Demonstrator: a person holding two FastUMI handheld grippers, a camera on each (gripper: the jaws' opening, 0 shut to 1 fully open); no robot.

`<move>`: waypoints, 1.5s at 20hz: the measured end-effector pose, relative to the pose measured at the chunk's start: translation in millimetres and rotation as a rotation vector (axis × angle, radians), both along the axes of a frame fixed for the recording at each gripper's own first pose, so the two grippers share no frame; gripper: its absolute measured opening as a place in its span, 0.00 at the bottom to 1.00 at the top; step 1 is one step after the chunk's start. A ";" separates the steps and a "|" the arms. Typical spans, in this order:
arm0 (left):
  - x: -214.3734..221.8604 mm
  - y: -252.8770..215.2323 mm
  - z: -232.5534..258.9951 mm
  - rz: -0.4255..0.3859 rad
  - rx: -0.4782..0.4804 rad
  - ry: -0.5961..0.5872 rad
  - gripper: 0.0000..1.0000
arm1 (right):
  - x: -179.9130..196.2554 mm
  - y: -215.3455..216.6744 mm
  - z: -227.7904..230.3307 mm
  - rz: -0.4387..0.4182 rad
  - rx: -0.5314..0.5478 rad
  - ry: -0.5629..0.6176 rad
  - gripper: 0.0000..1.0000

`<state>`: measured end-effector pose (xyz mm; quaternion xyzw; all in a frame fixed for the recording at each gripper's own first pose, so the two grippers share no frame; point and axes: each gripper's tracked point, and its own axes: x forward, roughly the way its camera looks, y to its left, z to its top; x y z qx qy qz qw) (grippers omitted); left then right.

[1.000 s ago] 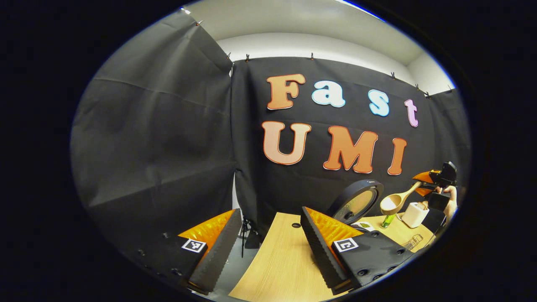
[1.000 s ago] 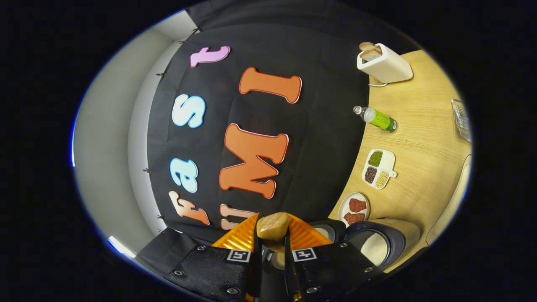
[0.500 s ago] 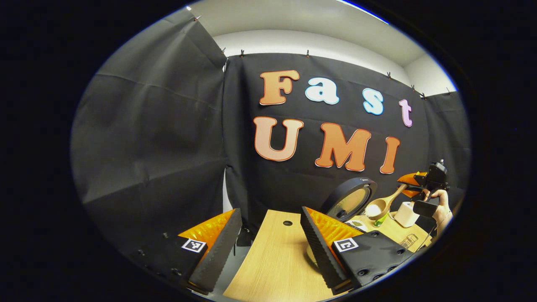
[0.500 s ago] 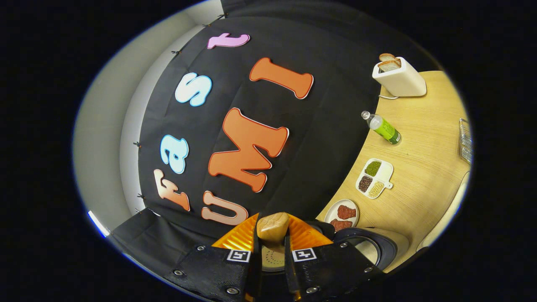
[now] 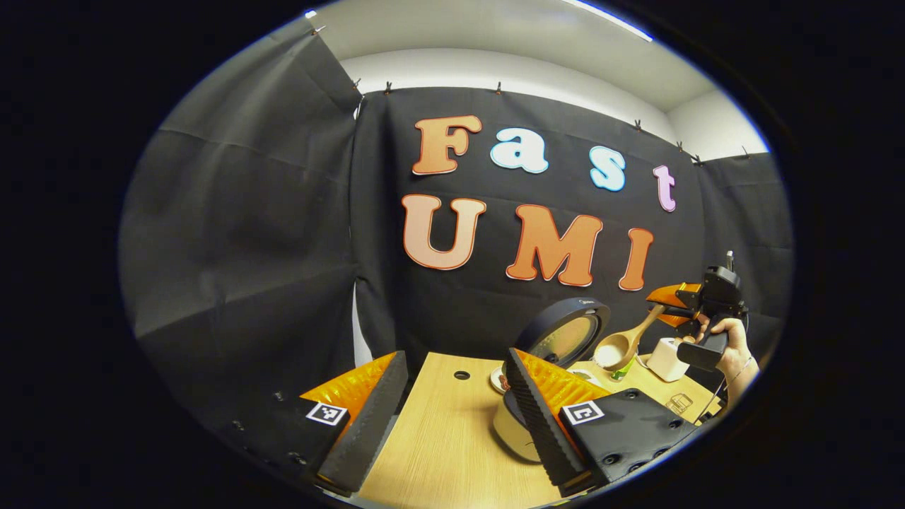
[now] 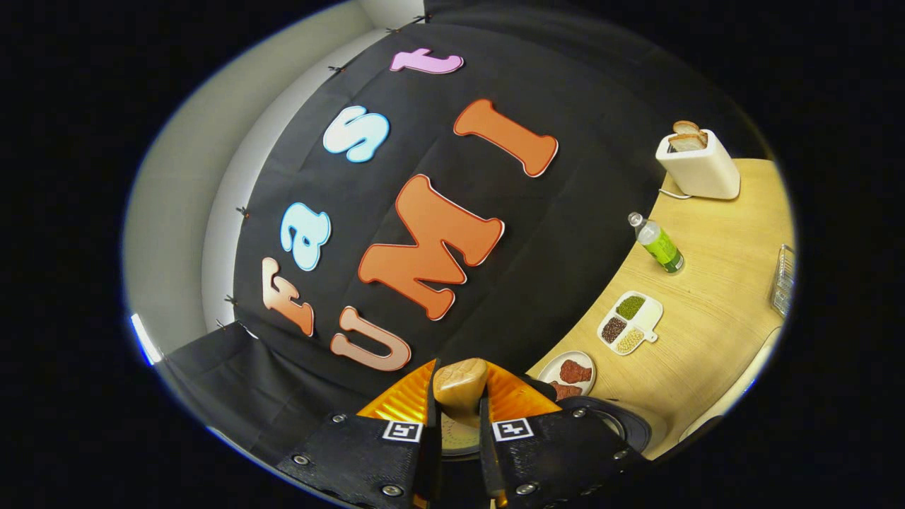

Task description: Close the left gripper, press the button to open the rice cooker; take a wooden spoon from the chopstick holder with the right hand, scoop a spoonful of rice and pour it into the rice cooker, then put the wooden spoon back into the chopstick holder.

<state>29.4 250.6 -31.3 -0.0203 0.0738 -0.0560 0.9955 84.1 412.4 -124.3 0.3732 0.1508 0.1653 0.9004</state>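
In the left gripper view the rice cooker [image 5: 512, 435] stands with its round lid [image 5: 565, 336] raised, its cream body partly behind one finger. My left gripper [image 5: 452, 417] hangs open over the table's left end, holding nothing. The wooden spoon [image 5: 622, 346], with white rice in its bowl, hovers just right of the lid, held by my right gripper [image 5: 672, 304] and a hand [image 5: 728, 346]. In the right gripper view my right gripper [image 6: 458, 406] is shut on the spoon's handle [image 6: 459, 382]. The cooker's dark rim [image 6: 622, 428] shows low on the right.
On the wooden table [image 6: 707, 339] lie a plate of red pieces [image 6: 569, 371], a divided tray of beans [image 6: 626, 322], a green bottle [image 6: 657, 244], a white toaster with bread [image 6: 700, 166] and a wire rack [image 6: 781, 283]. The table has a hole [image 5: 461, 375] near its far edge.
The right gripper has carried the spoon leftward and a little lower, toward the open cooker. The right gripper view has rolled and the left gripper view has shifted; more of the cooker's body shows.
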 end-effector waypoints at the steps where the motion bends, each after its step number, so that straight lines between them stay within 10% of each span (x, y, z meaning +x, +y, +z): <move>1: 0.0 -3.4 -0.2 -0.005 -0.003 -0.002 0.93 | -1.0 1.4 1.2 0.006 -0.008 -0.005 0.22; 30: -0.8 -37.7 3.8 -0.074 -0.011 0.017 0.93 | -26.4 48.1 26.3 0.123 -0.358 -0.208 0.22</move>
